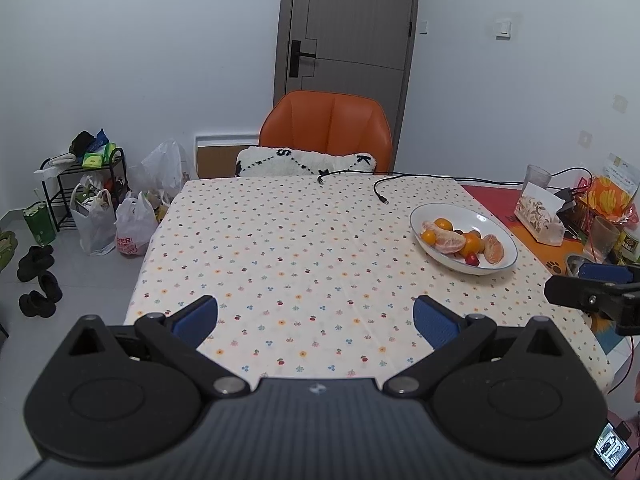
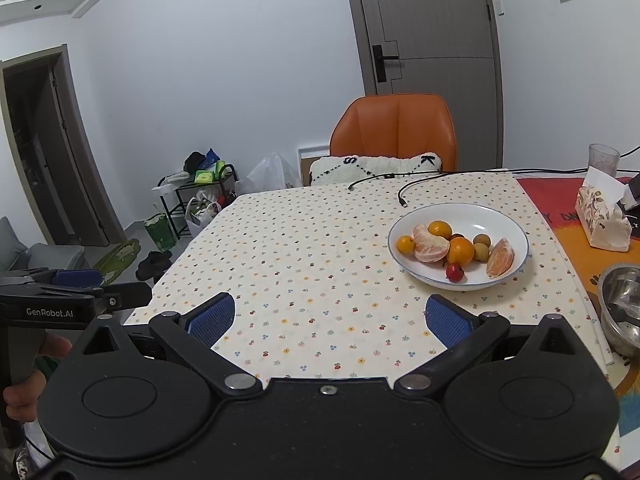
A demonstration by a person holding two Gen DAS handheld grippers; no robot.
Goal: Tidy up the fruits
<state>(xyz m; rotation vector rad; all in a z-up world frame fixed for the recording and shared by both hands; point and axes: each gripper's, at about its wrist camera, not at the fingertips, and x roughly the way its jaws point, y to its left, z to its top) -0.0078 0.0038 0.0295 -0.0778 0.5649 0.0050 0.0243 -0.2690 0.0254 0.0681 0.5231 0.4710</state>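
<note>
A white bowl (image 1: 500, 222) (image 2: 508, 220) sits on the right part of the dotted tablecloth. In it lie peeled orange segments (image 2: 430, 245), small oranges (image 2: 461, 251), a red fruit (image 2: 455, 272) and brownish round fruits (image 2: 481, 253). My left gripper (image 1: 316, 320) hovers open over the cloth, left of and nearer than the bowl, with nothing between its blue pads. My right gripper (image 2: 332, 318) is open too, empty, just in front of the bowl. Each gripper shows at the edge of the other's view.
A black cable (image 1: 384, 196) lies behind the bowl. A tissue box (image 2: 604, 216), a glass (image 2: 603, 158) and a steel bowl (image 2: 622, 300) stand on the right. An orange chair (image 1: 326, 128) with a cushion faces the far edge. Bags and a rack crowd the floor at left.
</note>
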